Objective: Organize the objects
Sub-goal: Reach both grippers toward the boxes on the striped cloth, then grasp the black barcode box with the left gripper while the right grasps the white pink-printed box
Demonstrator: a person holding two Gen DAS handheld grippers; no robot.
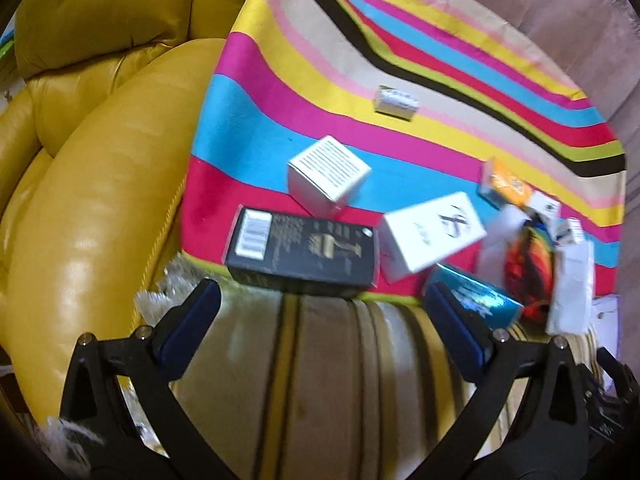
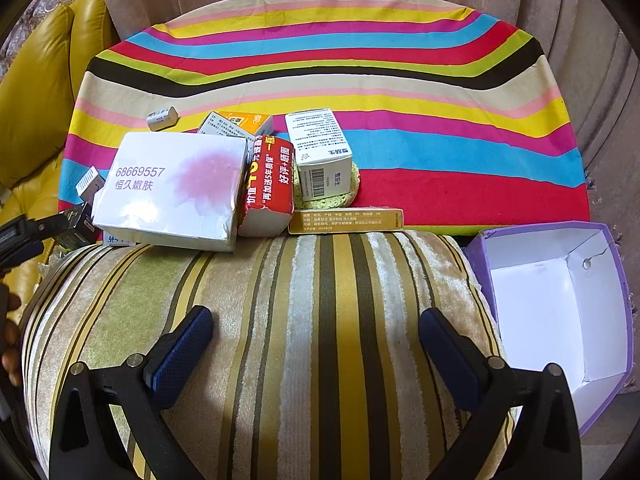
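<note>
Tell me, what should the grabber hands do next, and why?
Probably move the right gripper forward to the long yellow box, since both grippers are open and hold nothing, that box lies nearest, and the purple box beside it stands empty.

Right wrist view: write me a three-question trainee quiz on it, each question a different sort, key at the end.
1. True or false: the purple box already holds a carton.
2. What lies under the white barcode carton? A) green sponge B) black box C) red pack
3. Fill in: the right gripper has its jaws ____ over the striped cushion.

Key: 1 false, it is empty. 2 A, the green sponge. 3 open.
</note>
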